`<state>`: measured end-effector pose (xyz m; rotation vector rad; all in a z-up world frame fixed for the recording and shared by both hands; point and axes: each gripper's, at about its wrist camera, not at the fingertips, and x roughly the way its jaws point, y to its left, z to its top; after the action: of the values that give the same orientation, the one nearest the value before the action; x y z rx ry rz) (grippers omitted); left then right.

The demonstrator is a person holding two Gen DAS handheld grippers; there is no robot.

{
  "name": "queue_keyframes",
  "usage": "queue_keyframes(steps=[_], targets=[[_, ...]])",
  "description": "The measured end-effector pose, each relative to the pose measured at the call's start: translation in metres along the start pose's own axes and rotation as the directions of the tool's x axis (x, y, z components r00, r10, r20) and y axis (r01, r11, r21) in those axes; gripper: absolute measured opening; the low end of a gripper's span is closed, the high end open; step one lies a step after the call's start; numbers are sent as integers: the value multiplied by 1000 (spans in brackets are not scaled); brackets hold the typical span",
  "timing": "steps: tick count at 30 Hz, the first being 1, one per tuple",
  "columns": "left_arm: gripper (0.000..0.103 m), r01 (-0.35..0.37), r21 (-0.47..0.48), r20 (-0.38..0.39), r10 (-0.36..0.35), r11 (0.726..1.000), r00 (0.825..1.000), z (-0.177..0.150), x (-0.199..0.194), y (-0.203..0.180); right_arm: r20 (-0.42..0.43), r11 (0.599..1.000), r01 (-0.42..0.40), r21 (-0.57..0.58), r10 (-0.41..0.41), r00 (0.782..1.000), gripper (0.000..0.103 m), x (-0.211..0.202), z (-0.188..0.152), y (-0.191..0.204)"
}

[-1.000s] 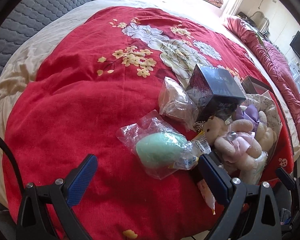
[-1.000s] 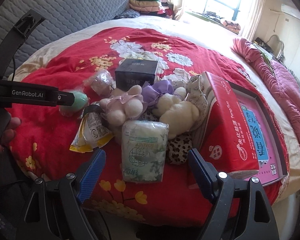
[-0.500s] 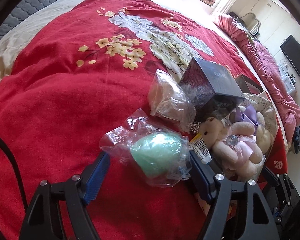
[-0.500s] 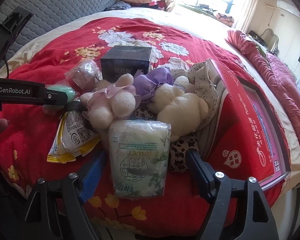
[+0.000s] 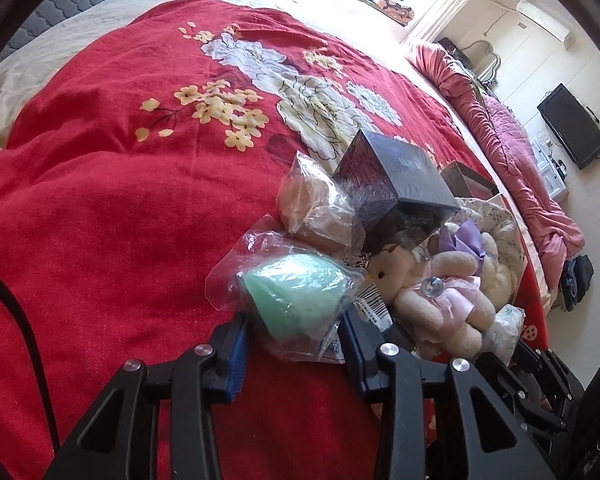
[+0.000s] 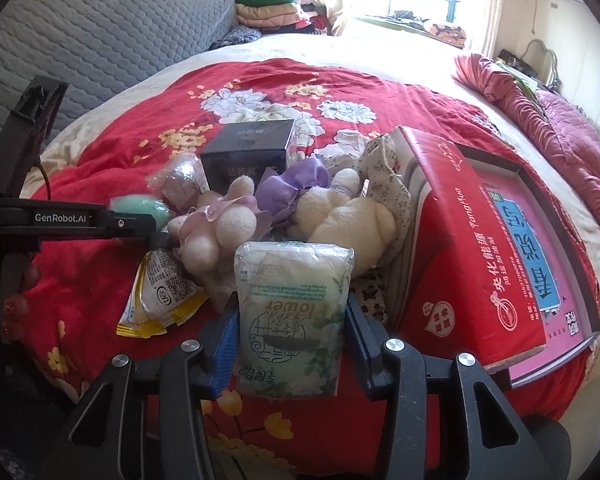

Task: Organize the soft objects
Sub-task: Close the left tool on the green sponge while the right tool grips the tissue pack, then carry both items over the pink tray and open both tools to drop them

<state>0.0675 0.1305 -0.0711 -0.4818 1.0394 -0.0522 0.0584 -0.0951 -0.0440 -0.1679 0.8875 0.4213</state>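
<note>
**Both tools gripping bagged soft goods: slip risk**

The left tool [image 5: 294, 332] pinches the mint-green sponge in its clear crinkled plastic bag [image 5: 296, 300]; the right tool [image 6: 288, 344] clamps the white-and-green soft tissue pack [image 6: 294, 316]. Both rest on the red floral bedspread [image 5: 100, 208].

Risk: slick film could slide out during lifting, or the cream plush doll [image 5: 432, 300] just beside the left tool could snag.

Only the right view shows the red carton [image 6: 460, 240].

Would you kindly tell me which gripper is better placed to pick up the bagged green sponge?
Left. The left gripper has its jaws on either side of the green sponge, while the right gripper brackets the tissue pack.
</note>
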Motion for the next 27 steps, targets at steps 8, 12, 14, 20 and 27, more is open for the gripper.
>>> queue_keyframes(steps=[8, 12, 14, 20, 27], targets=[[41, -23, 11, 74, 22, 1000, 997, -11, -48, -17, 73, 999, -27, 44, 24, 997, 49, -29, 4, -14], [41, 1, 64, 97, -7, 998, 995, -12, -64, -47, 132, 998, -11, 55, 4, 991, 49, -47, 9, -22], [41, -3, 100, 107, -7, 995, 994, -12, -67, -65, 160, 998, -5, 68, -6, 987, 49, -56, 13, -30], [41, 21, 189, 109, -42, 982, 993, -12, -70, -120, 232, 991, 38, 127, -67, 970, 49, -83, 20, -63], [41, 75, 308, 71, -102, 948, 992, -14, -58, -197, 268, 964, 85, 250, -153, 951, 49, -107, 15, -121]])
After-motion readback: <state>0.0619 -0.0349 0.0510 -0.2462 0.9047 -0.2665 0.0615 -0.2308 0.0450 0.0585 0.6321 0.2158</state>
